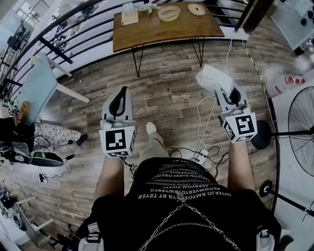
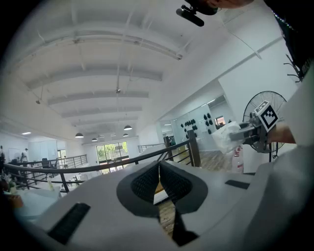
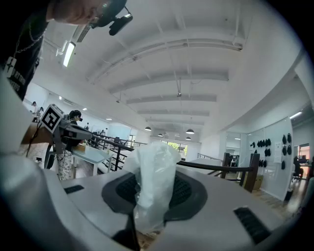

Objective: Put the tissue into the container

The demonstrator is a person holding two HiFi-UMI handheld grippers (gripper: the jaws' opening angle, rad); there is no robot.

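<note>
In the head view both grippers are held up over the wooden floor, well short of the wooden table [image 1: 162, 29]. My right gripper [image 1: 222, 89] is shut on a white plastic-wrapped tissue pack [image 1: 213, 78] that sticks out past its tips. In the right gripper view the tissue pack [image 3: 154, 171] stands pinched between the black pads of the right gripper [image 3: 154, 188]. My left gripper [image 1: 122, 91] is shut with nothing in it, and in its own view the left gripper [image 2: 158, 169] shows its pads meeting. A wooden bowl [image 1: 169, 13] sits on the table.
The table also carries a flat wooden dish [image 1: 196, 9] and a tissue box [image 1: 129, 15]. A black railing [image 1: 73, 34] runs behind it. A standing fan [image 1: 301, 132] is at the right, cables and a power strip [image 1: 202, 157] lie on the floor, and a white table [image 1: 37, 86] is at the left.
</note>
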